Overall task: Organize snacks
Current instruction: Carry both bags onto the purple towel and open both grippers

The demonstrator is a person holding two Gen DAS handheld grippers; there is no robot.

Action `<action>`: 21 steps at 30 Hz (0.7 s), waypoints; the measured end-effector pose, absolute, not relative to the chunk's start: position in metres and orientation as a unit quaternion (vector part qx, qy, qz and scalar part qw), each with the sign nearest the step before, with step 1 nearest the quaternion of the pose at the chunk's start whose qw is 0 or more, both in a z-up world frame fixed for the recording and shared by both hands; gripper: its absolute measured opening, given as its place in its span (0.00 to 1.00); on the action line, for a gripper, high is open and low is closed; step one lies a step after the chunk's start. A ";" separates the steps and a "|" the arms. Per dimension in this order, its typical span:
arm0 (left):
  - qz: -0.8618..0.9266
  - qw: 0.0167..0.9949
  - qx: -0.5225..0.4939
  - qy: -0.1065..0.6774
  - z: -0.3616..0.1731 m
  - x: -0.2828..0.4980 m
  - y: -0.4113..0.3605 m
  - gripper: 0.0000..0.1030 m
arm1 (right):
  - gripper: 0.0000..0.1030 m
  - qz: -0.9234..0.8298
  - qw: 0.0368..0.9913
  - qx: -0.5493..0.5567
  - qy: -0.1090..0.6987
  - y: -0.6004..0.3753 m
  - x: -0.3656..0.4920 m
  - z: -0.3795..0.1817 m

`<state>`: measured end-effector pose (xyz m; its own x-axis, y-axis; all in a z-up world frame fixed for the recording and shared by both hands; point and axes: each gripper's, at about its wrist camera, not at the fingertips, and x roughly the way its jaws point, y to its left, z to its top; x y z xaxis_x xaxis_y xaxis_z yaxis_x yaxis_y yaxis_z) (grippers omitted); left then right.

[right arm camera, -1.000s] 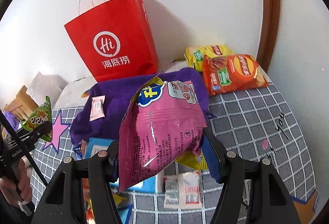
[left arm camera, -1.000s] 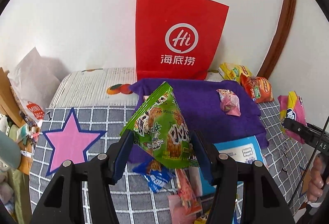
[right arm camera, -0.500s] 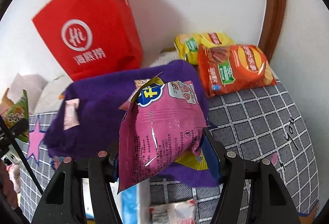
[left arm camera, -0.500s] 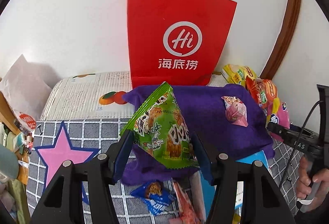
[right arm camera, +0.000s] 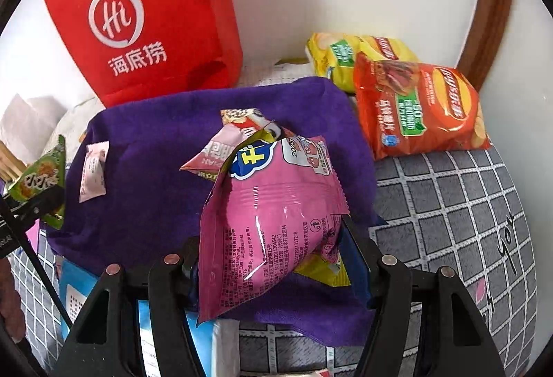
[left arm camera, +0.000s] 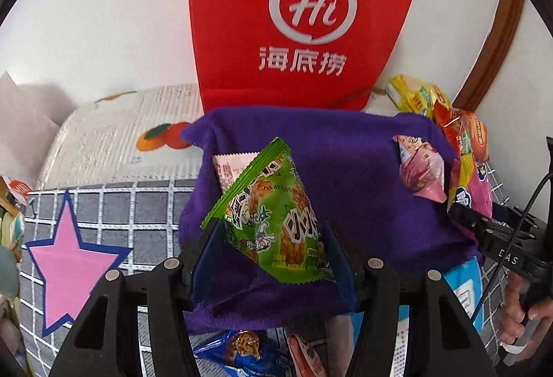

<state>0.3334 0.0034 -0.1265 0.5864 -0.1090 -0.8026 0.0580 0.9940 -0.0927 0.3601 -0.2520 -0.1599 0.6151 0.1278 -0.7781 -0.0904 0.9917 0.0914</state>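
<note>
Both grippers are coming forward and down toward the purple cloth (left arm camera: 363, 169) compared with a second back: the red bag (left arm camera: 304, 17) is filling more of each view and the cloth is now lying right under both packets. I am reading this as a carry in progress, not a release.

Left gripper (left arm camera: 273, 259) is clenching the green packet (left arm camera: 276, 221) between its blue pads, low on the pack, so the sealed top is tipping up and to the far left. The pack is hanging above the near-left part of the cloth, apart from it as far as I can tell.

Right gripper (right arm camera: 273, 259) is clamping the pink packet (right arm camera: 273, 211) by its lower part; the top edge is pointing far, over the near-right part of the cloth. A yellow corner is showing under the pink one; whether that is a second pack in the grip I cannot tell.

Two small pink packs are already lying on the cloth: one at the left (right arm camera: 93, 169), one nearer the middle (right arm camera: 224, 149), just beyond the pink packet. I am judging the cloth to be the collecting spot, which is why both loads are being held over it.

Orange chips (right arm camera: 421, 107) and yellow chips (right arm camera: 345, 55) are sitting to the far right, off the cloth on the checked cover (right arm camera: 466, 204). More packs are lying near, at the bottom edge of the left view, still unsorted.
</note>
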 end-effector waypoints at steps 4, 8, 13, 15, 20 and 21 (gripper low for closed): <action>-0.048 0.884 -0.028 0.464 -0.136 0.339 0.004 0.55 | 0.63 0.073 0.894 0.008 0.442 -0.243 0.367 -0.165; -0.052 0.877 -0.036 0.476 -0.144 0.345 0.005 0.56 | 0.65 0.083 0.890 0.000 0.448 -0.238 0.369 -0.168; -0.057 0.870 -0.044 0.488 -0.152 0.350 0.006 0.57 | 0.82 0.110 0.902 0.018 0.418 -0.242 0.361 -0.154; -0.058 0.869 -0.045 0.490 -0.154 0.350 0.006 0.57 | 0.83 0.118 0.905 0.017 0.408 -0.242 0.358 -0.148; -0.051 0.869 -0.043 0.490 -0.151 0.350 0.006 0.68 | 0.83 0.100 0.913 0.027 0.394 -0.247 0.345 -0.136; -0.053 0.872 -0.043 0.485 -0.147 0.347 0.006 0.69 | 0.83 0.093 0.916 0.029 0.390 -0.248 0.342 -0.133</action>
<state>0.3472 0.0059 -0.1472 0.5240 -0.1349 -0.8410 0.0505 0.9906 -0.1274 0.3422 -0.2483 -0.1329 0.6782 0.1932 -0.7090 -0.1487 0.9809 0.1251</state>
